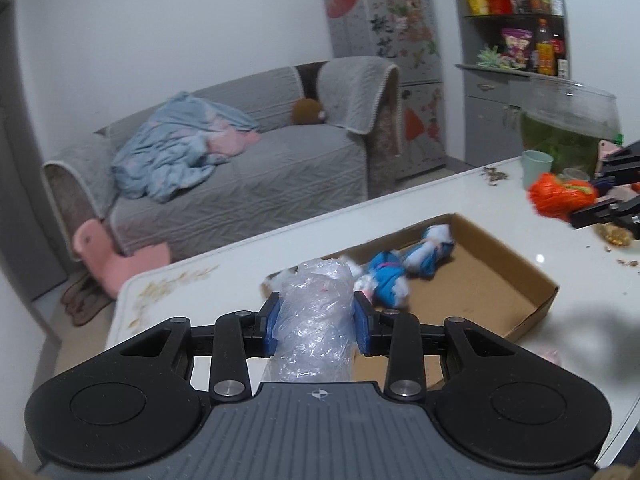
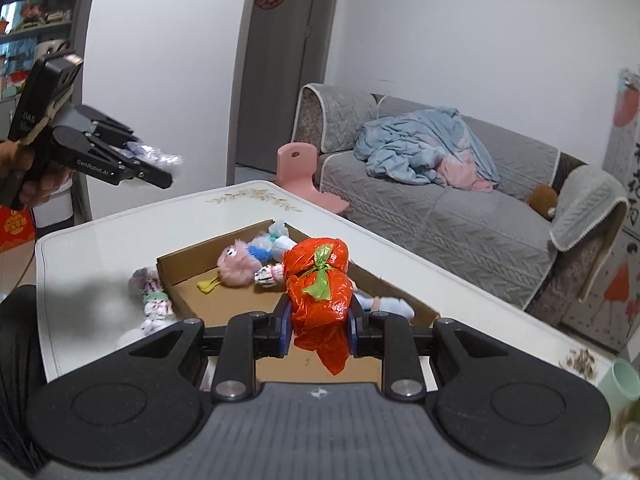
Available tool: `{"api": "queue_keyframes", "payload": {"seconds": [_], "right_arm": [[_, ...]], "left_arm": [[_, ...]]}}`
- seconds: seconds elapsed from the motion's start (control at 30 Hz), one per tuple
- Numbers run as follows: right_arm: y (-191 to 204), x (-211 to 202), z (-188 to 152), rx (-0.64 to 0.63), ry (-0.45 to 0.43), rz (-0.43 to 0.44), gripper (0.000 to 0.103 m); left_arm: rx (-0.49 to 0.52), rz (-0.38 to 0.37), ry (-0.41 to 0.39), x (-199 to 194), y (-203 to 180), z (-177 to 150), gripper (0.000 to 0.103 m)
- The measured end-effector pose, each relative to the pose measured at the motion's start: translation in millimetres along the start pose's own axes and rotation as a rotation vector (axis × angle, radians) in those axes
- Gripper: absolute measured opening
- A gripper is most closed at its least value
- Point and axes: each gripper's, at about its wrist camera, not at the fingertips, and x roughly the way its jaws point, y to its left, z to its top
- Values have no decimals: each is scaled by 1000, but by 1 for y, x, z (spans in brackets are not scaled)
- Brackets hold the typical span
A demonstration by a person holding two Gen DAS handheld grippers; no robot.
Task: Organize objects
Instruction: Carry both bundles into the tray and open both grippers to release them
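On the left, we see the left gripper clamped on a clear plastic bundle, held above the table's near edge beside the cardboard box. In the box, toward its far wall, lie a blue doll and a pink fluffy toy. At right, the right gripper grips an orange bag over the box's near edge

Clear bundle, orange bundle, perhaps bagged.
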Motion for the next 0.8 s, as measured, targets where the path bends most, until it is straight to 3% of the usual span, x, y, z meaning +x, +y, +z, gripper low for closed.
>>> {"api": "queue_keyframes", "payload": {"seconds": [0.2, 0.4, 0.67, 0.8], "right_arm": [[-10, 31, 8, -42, 57, 28, 23], [-10, 67, 4, -67, 130, 67, 23], [-18, 114, -2, -58, 220, 98, 24], [-23, 133, -6, -55, 259, 111, 24]], "left_arm": [[63, -98, 43, 44, -28, 18, 43], [84, -185, 116, 96, -56, 13, 43], [49, -209, 251, 151, -63, -5, 43], [35, -170, 321, 170, -57, -13, 43]]}}
